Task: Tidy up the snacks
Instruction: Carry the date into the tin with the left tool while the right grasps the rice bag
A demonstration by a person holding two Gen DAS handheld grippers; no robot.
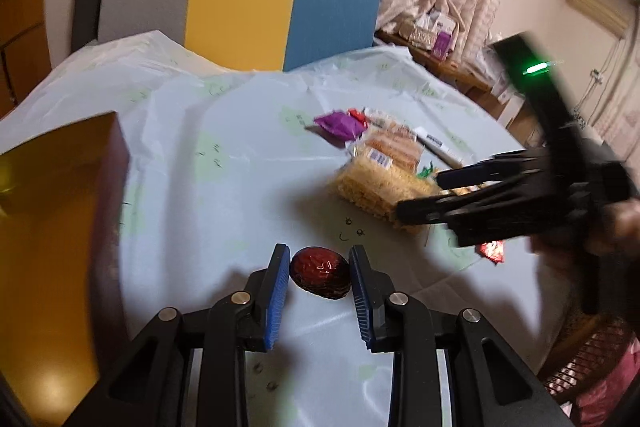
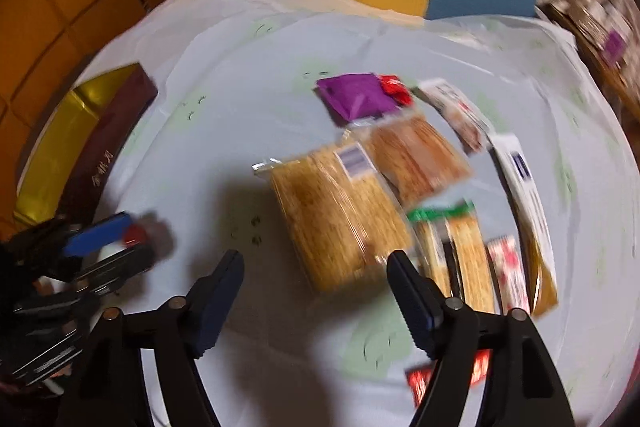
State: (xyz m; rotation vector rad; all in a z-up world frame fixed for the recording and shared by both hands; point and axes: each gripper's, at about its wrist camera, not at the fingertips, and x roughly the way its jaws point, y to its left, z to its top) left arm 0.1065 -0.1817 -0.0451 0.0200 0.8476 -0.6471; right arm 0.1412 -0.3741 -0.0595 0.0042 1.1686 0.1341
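Note:
My left gripper (image 1: 320, 267) is shut on a dark red wrapped date (image 1: 320, 273); both blue pads press its sides just above the pale tablecloth (image 1: 224, 187). In the right wrist view the left gripper (image 2: 138, 238) shows at the far left with the date (image 2: 134, 234) in it. My right gripper (image 2: 316, 259) is open, its fingers wide apart over the near end of a clear pack of yellow crisps (image 2: 340, 219). In the left wrist view the right gripper (image 1: 418, 197) reaches in from the right at that crisp pack (image 1: 368, 187); the blur hides whether it touches.
A dark red box with a gold inside (image 1: 52, 227) (image 2: 60, 155) stands at the left. Beyond the crisps lie a purple packet (image 2: 356, 99), a brown cracker pack (image 2: 416, 155), green-topped bars (image 2: 452, 251), a long white box (image 2: 524, 195) and a small red packet (image 2: 476, 371). A grey, yellow and blue chair (image 1: 240, 3) stands behind the table.

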